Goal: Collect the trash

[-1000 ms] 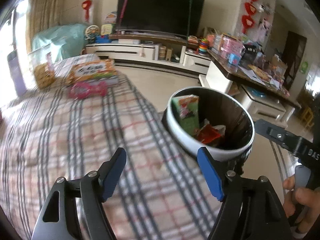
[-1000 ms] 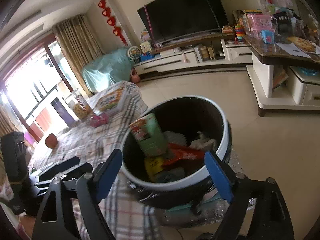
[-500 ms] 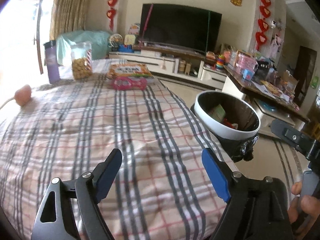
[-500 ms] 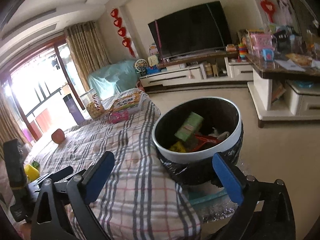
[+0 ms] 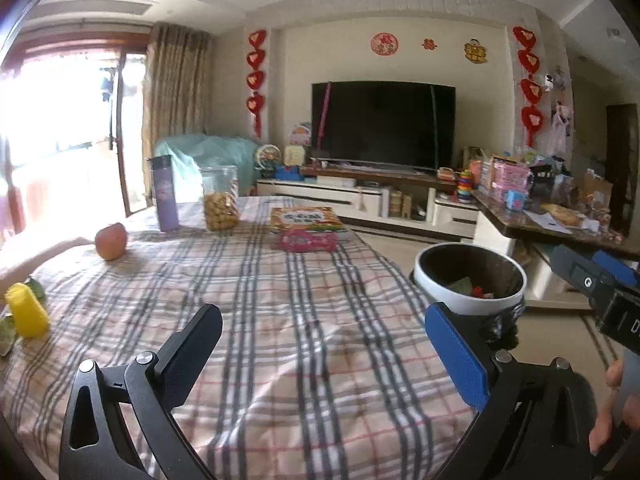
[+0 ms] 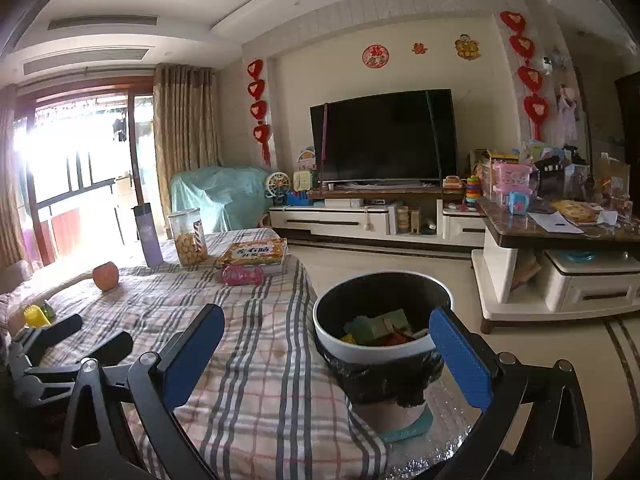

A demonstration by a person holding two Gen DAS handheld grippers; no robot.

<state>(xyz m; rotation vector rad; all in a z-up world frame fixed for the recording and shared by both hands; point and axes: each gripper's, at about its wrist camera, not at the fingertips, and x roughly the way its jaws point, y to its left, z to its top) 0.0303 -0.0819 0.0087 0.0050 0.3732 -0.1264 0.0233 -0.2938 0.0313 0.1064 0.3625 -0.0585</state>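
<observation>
I have both grippers spread wide with nothing held: the left gripper has just been opening over the plaid-clothed bench, nothing between its fingers. The right gripper has likewise just been opening, framing the bin's rim without touching it.

The round white-rimmed trash bin with a black liner stands on the floor just beside the bench's right edge. Inside I see the collected trash: a green carton, something red and a bit of yellow beside it.

At the bench's far end stand a clear plastic jar of round biscuits and a purple tumbler, both upright and closed. A flat printed box lies near them, with a pink packet in front of it. A small yellow cup sits at the left edge.
</observation>
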